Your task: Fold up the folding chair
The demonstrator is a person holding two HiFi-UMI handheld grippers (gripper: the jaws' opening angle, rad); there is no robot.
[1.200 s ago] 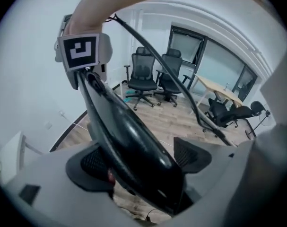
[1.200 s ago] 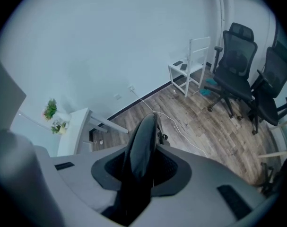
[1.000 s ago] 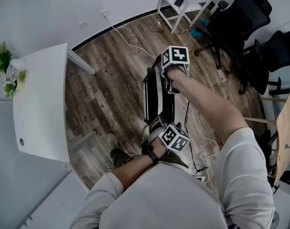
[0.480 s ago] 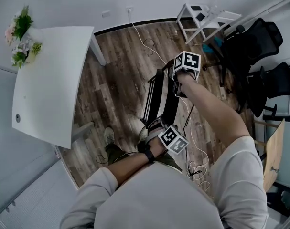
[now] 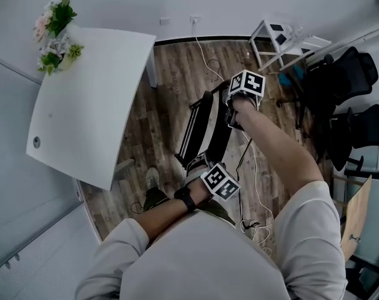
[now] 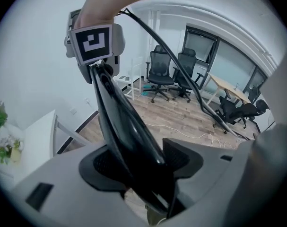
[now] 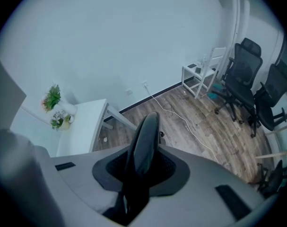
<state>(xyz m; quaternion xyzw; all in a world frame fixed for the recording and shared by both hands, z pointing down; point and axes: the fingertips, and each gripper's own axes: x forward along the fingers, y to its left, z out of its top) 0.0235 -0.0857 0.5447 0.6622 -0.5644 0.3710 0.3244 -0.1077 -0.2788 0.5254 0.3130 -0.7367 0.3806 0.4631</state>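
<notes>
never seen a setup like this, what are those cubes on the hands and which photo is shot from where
No robot here: a person holds a two-jaw tool in each hand; the marked cubes are part of them. The head view comes from a head camera looking down; the other two ride on each tool. The left tool, whose jaws have just been closing, and the right tool both grip a black folding chair, seemingly folded flat. Nearby are a white table with flowers and office chairs.

No readable text, label or number appears anywhere.
</notes>
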